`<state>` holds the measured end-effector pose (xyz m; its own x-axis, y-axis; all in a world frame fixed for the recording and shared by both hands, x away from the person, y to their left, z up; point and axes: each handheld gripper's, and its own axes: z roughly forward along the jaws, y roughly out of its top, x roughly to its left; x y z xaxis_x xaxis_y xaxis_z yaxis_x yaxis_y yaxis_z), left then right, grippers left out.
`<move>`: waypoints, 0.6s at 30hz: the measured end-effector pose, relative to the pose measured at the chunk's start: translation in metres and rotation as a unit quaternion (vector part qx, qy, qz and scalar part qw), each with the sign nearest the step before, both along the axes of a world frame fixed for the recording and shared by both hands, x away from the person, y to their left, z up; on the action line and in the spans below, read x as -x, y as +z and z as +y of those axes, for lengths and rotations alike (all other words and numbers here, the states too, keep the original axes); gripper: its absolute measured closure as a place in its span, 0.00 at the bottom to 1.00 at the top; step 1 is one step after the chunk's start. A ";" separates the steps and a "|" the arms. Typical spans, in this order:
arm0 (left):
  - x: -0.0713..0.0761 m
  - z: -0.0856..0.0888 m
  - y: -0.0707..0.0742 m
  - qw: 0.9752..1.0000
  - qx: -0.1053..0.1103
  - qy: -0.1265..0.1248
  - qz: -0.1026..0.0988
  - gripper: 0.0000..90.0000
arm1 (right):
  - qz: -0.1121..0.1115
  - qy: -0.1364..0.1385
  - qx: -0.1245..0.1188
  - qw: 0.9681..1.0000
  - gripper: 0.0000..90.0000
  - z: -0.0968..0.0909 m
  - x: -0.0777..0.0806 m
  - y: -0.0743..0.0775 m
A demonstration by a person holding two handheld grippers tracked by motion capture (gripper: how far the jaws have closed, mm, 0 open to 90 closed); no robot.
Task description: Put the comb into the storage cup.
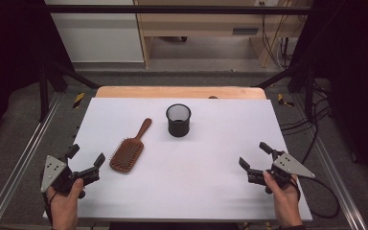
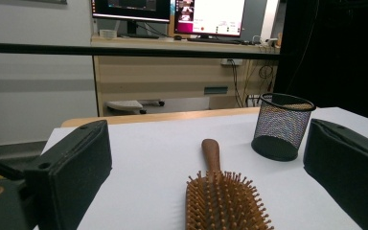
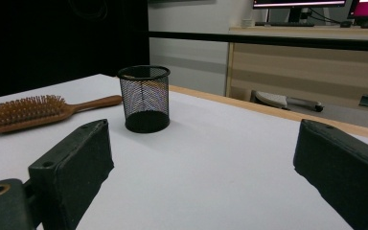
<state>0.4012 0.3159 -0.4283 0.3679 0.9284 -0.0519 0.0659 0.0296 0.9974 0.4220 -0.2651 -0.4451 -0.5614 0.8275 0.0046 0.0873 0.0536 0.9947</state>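
Note:
A wooden hairbrush (image 1: 130,148) lies bristles up on the white table (image 1: 211,191), left of centre, its handle pointing away toward a black mesh cup (image 1: 178,120). My left gripper (image 1: 85,158) rests at the near left, open and empty, just left of the brush head. In the left gripper view the hairbrush (image 2: 223,199) sits between and beyond the wide jaws, the mesh cup (image 2: 282,125) farther right. My right gripper (image 1: 256,155) is open and empty at the near right. Its view shows the mesh cup (image 3: 144,98) upright and the hairbrush (image 3: 38,111) at far left.
Beyond the table's far wooden edge (image 1: 179,92) stand a desk (image 2: 182,72) with monitors and cables. Metal frame rails (image 1: 19,163) run along both sides of the table. A hand holds each gripper at the near edge.

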 end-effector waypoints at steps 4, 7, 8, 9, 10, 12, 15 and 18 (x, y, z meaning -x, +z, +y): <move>0.000 0.000 0.000 1.000 -0.001 0.004 0.004 0.04 | -0.001 -0.001 0.000 1.000 0.07 0.000 0.001 0.000; 0.001 -0.002 0.000 1.000 -0.003 0.005 0.005 0.04 | 0.000 -0.003 -0.001 1.000 0.07 -0.001 0.001 0.000; 0.001 -0.003 0.000 1.000 -0.003 0.005 0.006 0.05 | 0.000 -0.005 -0.001 1.000 0.07 -0.001 0.001 0.000; 0.001 -0.005 0.000 1.000 -0.005 0.004 0.007 0.05 | 0.001 -0.006 -0.001 1.000 0.07 -0.001 0.001 0.000; 0.001 -0.006 0.000 1.000 -0.008 0.003 0.009 0.06 | 0.001 -0.007 -0.001 1.000 0.07 -0.001 0.000 -0.001; 0.000 -0.009 -0.001 1.000 -0.012 0.004 0.012 0.07 | 0.002 -0.008 -0.002 1.000 0.07 -0.001 0.001 -0.001; 0.000 -0.013 -0.001 1.000 -0.015 0.001 0.015 0.10 | 0.003 -0.009 -0.004 1.000 0.07 -0.002 0.001 -0.001; 0.000 -0.015 -0.001 1.000 -0.019 0.005 0.019 0.13 | 0.003 -0.010 -0.004 1.000 0.07 -0.002 0.001 -0.001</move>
